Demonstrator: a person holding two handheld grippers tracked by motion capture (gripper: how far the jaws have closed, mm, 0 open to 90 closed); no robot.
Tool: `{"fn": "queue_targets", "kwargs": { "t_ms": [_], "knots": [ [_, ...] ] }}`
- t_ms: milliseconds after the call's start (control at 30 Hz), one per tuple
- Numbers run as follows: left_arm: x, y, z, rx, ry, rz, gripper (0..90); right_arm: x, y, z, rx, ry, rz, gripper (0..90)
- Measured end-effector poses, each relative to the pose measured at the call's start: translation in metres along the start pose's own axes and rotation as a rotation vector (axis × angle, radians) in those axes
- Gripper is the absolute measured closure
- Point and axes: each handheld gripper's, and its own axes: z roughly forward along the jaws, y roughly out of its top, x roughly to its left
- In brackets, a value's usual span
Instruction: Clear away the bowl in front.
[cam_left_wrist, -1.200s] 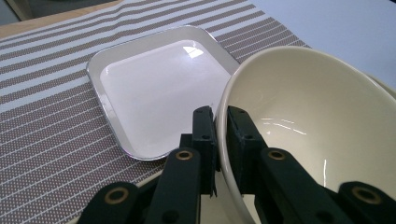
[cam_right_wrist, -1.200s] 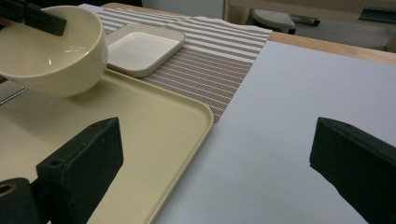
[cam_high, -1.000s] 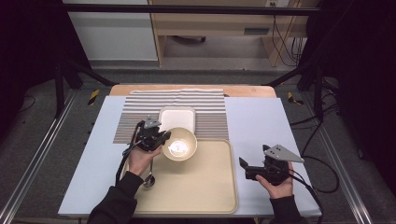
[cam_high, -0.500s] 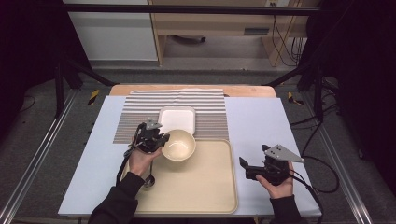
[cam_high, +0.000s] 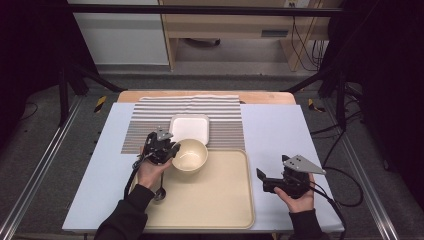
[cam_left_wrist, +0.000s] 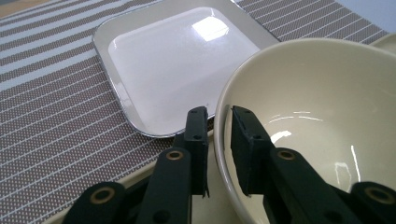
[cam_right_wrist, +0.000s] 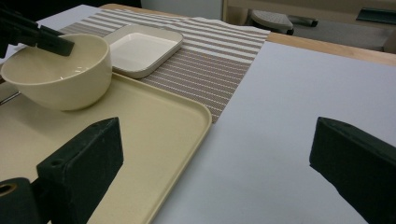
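Bowl (cam_left_wrist: 317, 135) rim pinched in left gripper (cam_left_wrist: 219, 140), above tray (cam_high: 220, 200).

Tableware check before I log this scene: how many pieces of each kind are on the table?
Bowl: 1
Square plate: 1
Tray: 1
Spoon: 1
Striped placemat: 1
Total: 5

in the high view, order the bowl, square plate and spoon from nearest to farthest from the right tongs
1. Cream bowl, at the tray's far left, held by the left tongs.
2. Spoon, at the tray's left edge.
3. White square plate, beyond the tray on the striped mat.

The right tongs are open.
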Motion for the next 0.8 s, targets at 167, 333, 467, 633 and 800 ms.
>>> {"fn": "queue_targets", "kwargs": {
  "t_ms": [167,333,467,633,800],
  "knots": [
    [0.004,0.002,-0.011,-0.040,0.016,0.007,67.9,0.000,0.000,0.000,0.002,0.001,0.001,3.3],
    [0.011,0.007,-0.025,-0.111,0.024,0.005,56.8,0.000,0.000,0.000,0.001,-0.001,0.001,3.2],
    [0.018,0.012,-0.034,-0.144,0.011,-0.015,46.5,-0.001,0.000,0.000,0.001,-0.004,0.005,3.2],
    [0.025,0.018,-0.040,-0.170,0.020,-0.019,34.2,-0.001,0.001,0.000,-0.003,-0.005,0.005,3.2],
    [0.031,0.023,-0.044,-0.183,0.035,-0.015,27.2,-0.001,0.001,0.000,-0.001,-0.006,0.007,3.2]
  ]
}}
